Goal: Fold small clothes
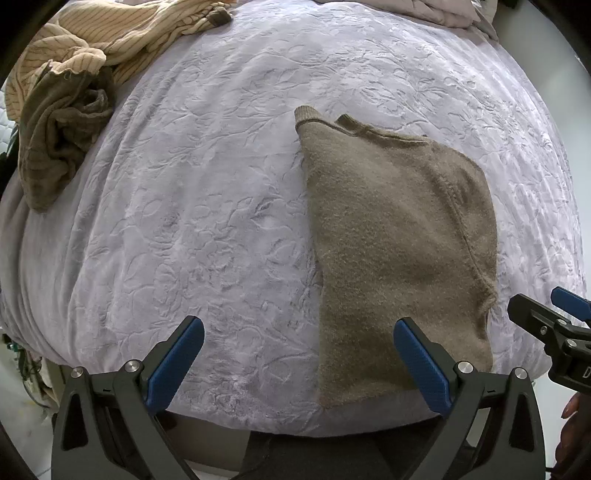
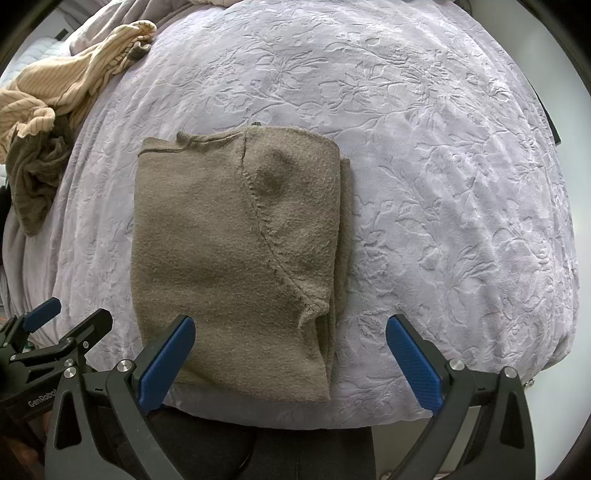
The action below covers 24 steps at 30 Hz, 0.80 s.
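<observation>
A small brown knit sweater [image 1: 391, 236] [image 2: 236, 243] lies folded lengthwise on the lilac embossed bedspread [image 1: 207, 206] [image 2: 424, 166], its neck end far and its hem at the near edge. My left gripper [image 1: 299, 336] hovers open above the near edge, its right finger over the sweater's lower part, nothing held. My right gripper [image 2: 291, 332] is open too, straddling the sweater's lower right corner, with nothing between its fingers. Each gripper shows at the side of the other's view: the right one [image 1: 546, 317] and the left one [image 2: 66, 321].
A heap of unfolded clothes lies at the far left: a beige striped garment [image 1: 110, 37] [image 2: 66, 85] and an olive-brown one [image 1: 62, 140] [image 2: 33, 177]. Crumpled grey bedding [image 1: 443, 11] sits at the far end. The bed's near edge drops off just beneath the grippers.
</observation>
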Available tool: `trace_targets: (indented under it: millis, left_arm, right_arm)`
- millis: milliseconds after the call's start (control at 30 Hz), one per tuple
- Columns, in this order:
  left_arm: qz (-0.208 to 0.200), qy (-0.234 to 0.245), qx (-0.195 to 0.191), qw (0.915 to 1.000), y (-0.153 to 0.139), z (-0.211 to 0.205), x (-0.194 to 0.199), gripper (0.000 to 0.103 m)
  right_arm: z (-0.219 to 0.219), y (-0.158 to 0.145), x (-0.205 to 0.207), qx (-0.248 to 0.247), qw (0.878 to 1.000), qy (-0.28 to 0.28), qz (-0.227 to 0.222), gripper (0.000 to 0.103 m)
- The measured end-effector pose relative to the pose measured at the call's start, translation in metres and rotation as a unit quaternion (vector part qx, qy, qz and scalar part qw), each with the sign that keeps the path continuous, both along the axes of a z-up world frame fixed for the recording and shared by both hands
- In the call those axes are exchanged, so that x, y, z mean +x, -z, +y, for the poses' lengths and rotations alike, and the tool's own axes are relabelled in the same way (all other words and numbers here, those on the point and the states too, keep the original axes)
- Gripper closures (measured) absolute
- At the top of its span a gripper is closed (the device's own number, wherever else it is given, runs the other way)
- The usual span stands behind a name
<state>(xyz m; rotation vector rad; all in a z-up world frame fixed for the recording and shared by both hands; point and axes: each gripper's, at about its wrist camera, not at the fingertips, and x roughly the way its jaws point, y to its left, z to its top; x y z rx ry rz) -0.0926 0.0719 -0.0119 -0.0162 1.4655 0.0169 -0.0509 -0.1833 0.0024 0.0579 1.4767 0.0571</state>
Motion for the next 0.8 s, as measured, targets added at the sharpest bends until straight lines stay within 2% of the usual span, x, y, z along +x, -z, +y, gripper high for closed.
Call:
trace_targets:
  millis: [800]
  left_arm:
    - [-0.002, 0.004, 0.012, 0.9999, 0.0000, 0.0010, -0.0009, 0.000]
  right_arm:
    - [0.0008, -0.0006, -0.0004, -0.001, 1.000, -0.001, -0.004, 0.000]
